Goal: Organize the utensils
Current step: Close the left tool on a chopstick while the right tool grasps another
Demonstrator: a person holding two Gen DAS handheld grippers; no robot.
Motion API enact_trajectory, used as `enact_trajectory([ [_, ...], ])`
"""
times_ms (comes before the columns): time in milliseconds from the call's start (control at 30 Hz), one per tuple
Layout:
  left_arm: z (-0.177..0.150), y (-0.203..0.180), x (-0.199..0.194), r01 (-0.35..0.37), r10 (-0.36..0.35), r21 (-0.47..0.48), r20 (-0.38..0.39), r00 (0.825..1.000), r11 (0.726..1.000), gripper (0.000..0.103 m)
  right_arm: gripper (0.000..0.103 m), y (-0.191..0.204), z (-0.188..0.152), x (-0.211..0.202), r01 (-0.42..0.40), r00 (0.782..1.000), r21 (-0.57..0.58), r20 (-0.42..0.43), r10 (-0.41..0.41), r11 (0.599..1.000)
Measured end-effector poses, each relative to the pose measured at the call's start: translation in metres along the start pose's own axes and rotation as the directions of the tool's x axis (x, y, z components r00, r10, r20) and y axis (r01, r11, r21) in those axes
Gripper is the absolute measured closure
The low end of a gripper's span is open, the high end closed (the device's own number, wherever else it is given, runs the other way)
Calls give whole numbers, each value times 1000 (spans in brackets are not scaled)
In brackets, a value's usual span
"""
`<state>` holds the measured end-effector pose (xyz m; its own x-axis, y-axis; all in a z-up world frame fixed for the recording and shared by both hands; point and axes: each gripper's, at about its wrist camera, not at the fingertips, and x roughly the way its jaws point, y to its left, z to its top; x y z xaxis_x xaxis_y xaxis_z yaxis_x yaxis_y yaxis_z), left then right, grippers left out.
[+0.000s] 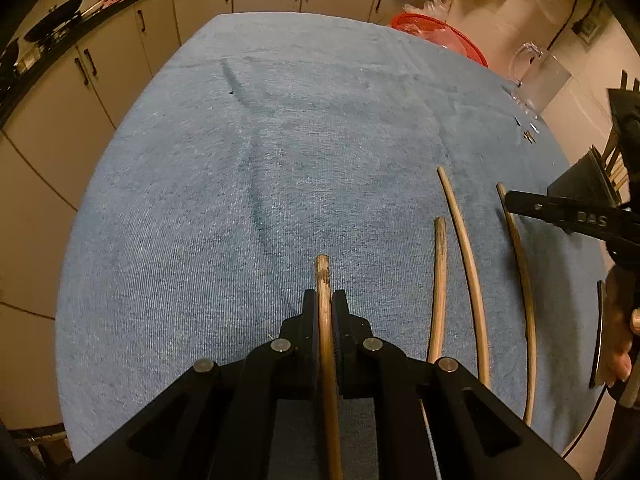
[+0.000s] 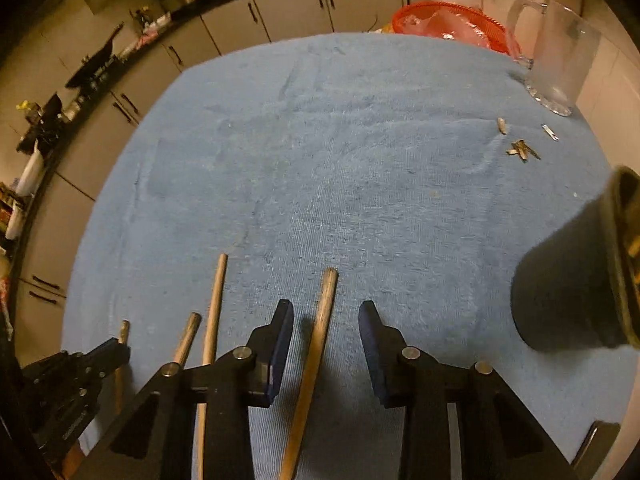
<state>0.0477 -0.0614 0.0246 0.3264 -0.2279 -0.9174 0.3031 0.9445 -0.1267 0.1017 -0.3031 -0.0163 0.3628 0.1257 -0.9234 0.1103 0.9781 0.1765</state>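
Observation:
My left gripper (image 1: pixel 324 300) is shut on a wooden chopstick (image 1: pixel 322 272) that runs straight out between its fingers above the blue towel (image 1: pixel 240 200). Three more chopsticks lie to its right: a short-looking one (image 1: pixel 439 280), a long one (image 1: pixel 466 264) and the rightmost (image 1: pixel 520 280). My right gripper (image 2: pixel 326 320) straddles that rightmost chopstick (image 2: pixel 322 320); its blue pads stand apart on either side and do not touch it. In the right wrist view the left gripper (image 2: pixel 118 350) shows at the lower left with its held chopstick (image 2: pixel 123 330).
A black utensil cup (image 2: pixel 568 292) stands tilted in view at the right of the towel. A glass mug (image 2: pixel 560 52) and a red basket (image 2: pixel 448 24) sit at the far right corner, with small metal bits (image 2: pixel 522 150) nearby. Cabinets (image 1: pixel 120 80) line the far side.

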Motion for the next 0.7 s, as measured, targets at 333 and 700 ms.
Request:
enact_trajectory([
  [333,10,-12,8,-22,21,28,55,998,999,96,95,19,-2,1,21,999,-63,38,-18,998],
  [700,20,-15,-86,44,-43,2,323,946,999,96,96,33,-31,-122,-130,916,-107,367,161,986],
])
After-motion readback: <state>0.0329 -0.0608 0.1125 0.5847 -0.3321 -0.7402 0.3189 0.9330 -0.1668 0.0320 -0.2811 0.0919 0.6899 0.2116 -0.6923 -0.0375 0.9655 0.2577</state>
